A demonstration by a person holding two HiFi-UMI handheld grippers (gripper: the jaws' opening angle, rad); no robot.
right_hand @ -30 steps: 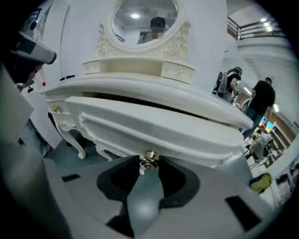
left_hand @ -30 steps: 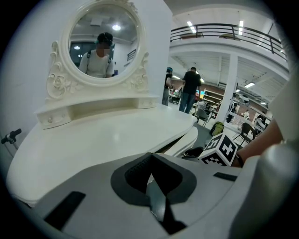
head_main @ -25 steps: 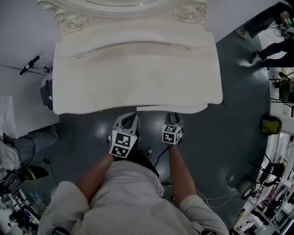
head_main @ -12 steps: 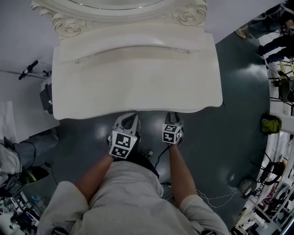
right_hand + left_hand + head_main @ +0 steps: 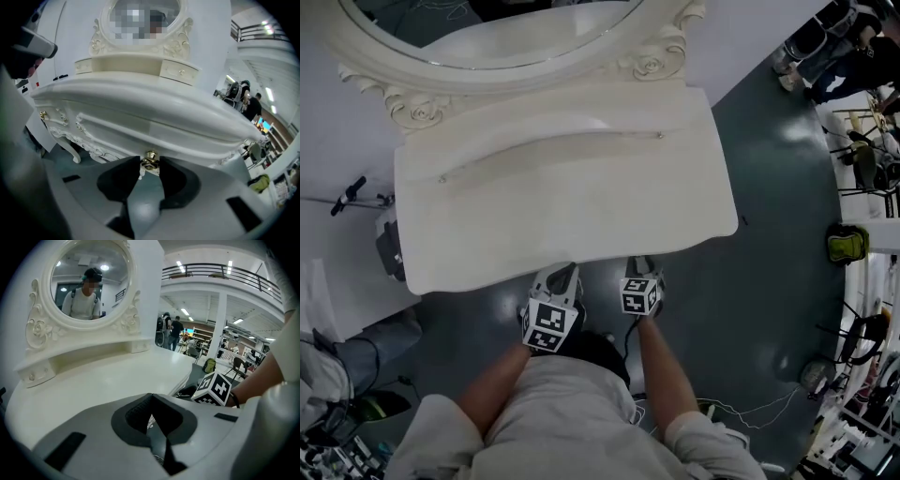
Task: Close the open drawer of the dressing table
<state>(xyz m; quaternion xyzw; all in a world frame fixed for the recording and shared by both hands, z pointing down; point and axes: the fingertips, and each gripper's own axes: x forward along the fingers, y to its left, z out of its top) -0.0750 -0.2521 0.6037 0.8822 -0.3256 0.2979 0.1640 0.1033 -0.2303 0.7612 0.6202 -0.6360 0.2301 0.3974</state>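
Observation:
The white dressing table [image 5: 562,197] with its oval mirror [image 5: 487,28] fills the upper head view. Its drawer front [image 5: 140,126] sits under the tabletop's lip, and none of it sticks out past the front edge in the head view. My right gripper [image 5: 642,267] [image 5: 150,165] reaches under that edge, shut on the brass drawer knob [image 5: 150,161]. My left gripper [image 5: 561,275] [image 5: 151,397] hovers beside it at the table's front, above the tabletop's level. It is shut, with nothing held that I can see. The marker cube [image 5: 213,389] of the right gripper shows beside it.
Dark floor lies all around the table. Bags and gear crowd the left side [image 5: 337,375]. A yellow-green bag [image 5: 847,244], cables [image 5: 750,408] and standing people [image 5: 834,37] are at the right. Carved legs [image 5: 70,147] and a second brass knob [image 5: 43,115] lie left of the drawer.
A strip of drawer stuck out past the tabletop's front edge a second ago; it has slid in out of sight. Both grippers moved towards the table.

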